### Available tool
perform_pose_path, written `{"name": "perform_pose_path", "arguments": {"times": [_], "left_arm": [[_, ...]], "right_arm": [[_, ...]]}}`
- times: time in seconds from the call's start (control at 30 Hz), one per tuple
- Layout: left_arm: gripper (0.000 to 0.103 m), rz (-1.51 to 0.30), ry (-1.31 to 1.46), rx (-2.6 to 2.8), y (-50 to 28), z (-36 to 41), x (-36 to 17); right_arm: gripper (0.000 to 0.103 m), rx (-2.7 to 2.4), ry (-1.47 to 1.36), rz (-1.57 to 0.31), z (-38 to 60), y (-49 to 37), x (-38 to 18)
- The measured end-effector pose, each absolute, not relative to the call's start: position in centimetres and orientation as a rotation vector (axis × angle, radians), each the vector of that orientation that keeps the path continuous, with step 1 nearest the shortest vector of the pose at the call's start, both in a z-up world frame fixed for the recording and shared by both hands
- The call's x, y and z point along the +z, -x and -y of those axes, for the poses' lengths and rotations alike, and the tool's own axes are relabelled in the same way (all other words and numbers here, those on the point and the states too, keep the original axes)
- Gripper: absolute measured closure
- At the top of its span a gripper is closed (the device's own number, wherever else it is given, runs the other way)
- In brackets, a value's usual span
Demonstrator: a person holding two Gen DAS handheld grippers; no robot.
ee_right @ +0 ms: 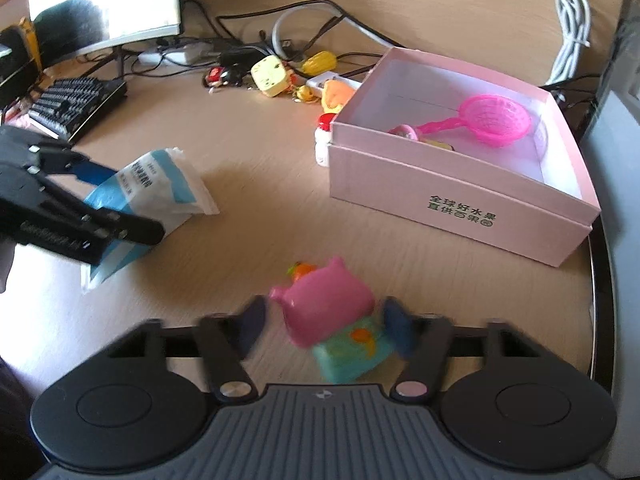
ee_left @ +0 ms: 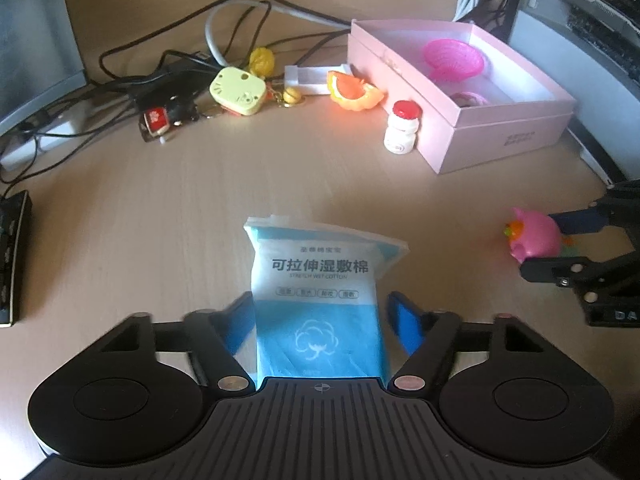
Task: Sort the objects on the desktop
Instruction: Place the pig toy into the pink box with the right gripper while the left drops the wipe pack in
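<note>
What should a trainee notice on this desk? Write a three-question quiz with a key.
1. True or false: the pink box is empty.
2. What sits between the left gripper's fingers? A) a keyboard B) a blue-and-white cotton pack C) a red-capped bottle
3. Fill in: a small white ____ with a red cap stands on the desk just outside the pink box.

Key: 1. False; a pink strainer lies inside. 2. B. 3. bottle.
</note>
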State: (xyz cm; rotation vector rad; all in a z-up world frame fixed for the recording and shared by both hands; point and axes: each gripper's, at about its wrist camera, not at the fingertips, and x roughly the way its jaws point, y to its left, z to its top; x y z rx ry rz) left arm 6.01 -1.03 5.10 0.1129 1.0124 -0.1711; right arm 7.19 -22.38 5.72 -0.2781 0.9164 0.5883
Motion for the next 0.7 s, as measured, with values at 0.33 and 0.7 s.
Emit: {"name": "perform_pose_path", "arguments": {"times": [0.33,0.7], "left_arm": [[0.045,-0.996,-0.077,-0.286,-4.1,3.0,8.3],[0.045,-0.727,-0.057,-0.393,-9.7,7.9,17.7]], "right_arm": [[0.057,0.586,0.266,-0.842,23.9,-5.8,10.7],[0.056,0.453,0.202,-0.525,28.2,-4.4,21.4]]}}
